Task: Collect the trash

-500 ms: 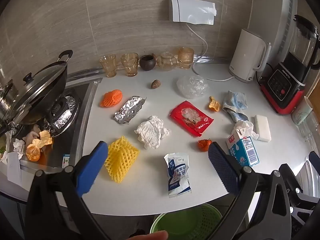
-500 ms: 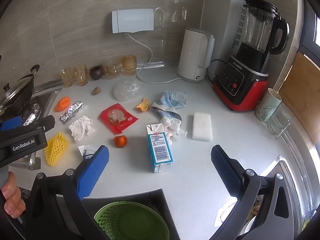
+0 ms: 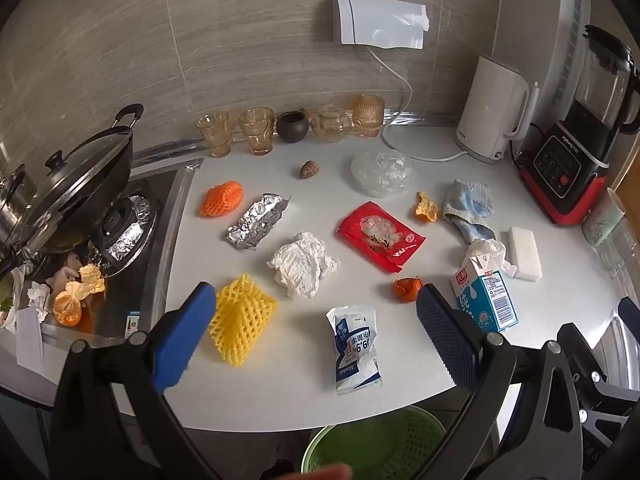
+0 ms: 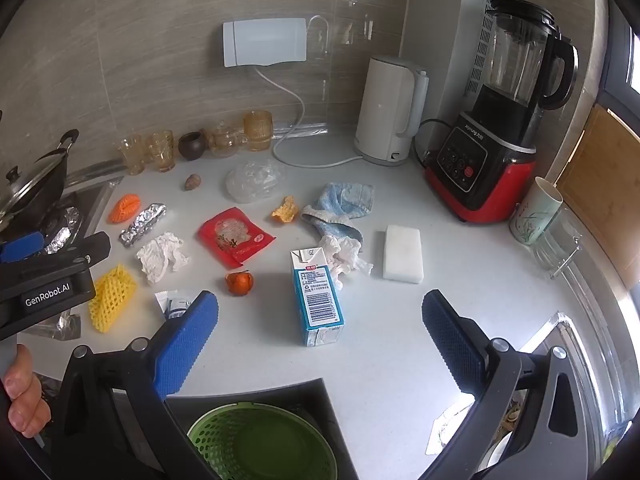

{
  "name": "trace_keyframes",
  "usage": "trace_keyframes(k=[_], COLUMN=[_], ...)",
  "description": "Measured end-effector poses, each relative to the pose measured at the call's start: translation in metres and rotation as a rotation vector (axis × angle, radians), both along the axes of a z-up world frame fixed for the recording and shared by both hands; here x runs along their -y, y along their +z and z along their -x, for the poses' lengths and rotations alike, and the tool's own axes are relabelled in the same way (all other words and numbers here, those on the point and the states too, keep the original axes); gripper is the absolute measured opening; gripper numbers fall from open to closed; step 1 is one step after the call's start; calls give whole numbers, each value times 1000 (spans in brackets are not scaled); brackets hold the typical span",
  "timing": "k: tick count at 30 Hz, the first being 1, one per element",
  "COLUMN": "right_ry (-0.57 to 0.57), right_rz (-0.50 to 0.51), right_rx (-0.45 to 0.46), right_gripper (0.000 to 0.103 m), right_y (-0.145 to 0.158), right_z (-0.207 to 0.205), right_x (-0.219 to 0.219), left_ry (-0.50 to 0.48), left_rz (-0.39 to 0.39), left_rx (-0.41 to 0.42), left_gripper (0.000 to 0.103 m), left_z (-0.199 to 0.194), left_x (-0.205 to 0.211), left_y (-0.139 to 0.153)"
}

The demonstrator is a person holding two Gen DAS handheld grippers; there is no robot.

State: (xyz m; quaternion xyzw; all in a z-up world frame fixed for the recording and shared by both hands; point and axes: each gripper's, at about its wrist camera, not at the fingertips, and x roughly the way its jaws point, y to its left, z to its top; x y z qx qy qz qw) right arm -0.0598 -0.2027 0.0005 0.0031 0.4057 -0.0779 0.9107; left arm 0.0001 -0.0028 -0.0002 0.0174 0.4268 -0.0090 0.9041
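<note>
Fingers on both grippers stand wide apart w/ nothing between the pads. Left gripper (image 3: 312, 322) hangs tilted down over the near edge of the white countertop (image 3: 288, 396); right gripper (image 4: 320, 334) likewise, further to the right, over the blue milk carton (image 4: 318, 300), which lies flat, not touched.

Trash spread on the counter: yellow foam fruit net (image 3: 240, 324) just beside the left gripper's left pad, white-and-blue sachet (image 3: 356, 350) near the front edge, crumpled white tissue (image 3: 302, 266) behind it, foil wad (image 3: 256, 222), orange foam net (image 3: 222, 200), red snack wrapper (image 3: 380, 236), orange peel (image 3: 408, 288) near the carton, a second peel piece (image 3: 426, 210), clear plastic wrap (image 3: 382, 172), and a small brown thing (image 3: 308, 169), perhaps a nut shell, too small to tell. Another tissue (image 4: 344, 256) touches the carton's far end, next to a blue cloth (image 4: 344, 204) and white sponge (image 4: 402, 254).

Green basket (image 4: 260, 444) sits below the counter's front edge, between the two grippers.
</note>
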Motion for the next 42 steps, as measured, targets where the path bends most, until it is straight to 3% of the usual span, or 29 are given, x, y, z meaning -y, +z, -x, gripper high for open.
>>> trace_keyframes(k=[42], right_ry=[27], right_rz=[-15], right_rx=[-16], right_gripper=[101], right_y=[-7], right_z=[-3], right_x=[-2], left_ry=[15], left_rz=[1], left_rx=[-10], left_gripper=[96], left_z=[6], left_x=[-2], left_y=[-5])
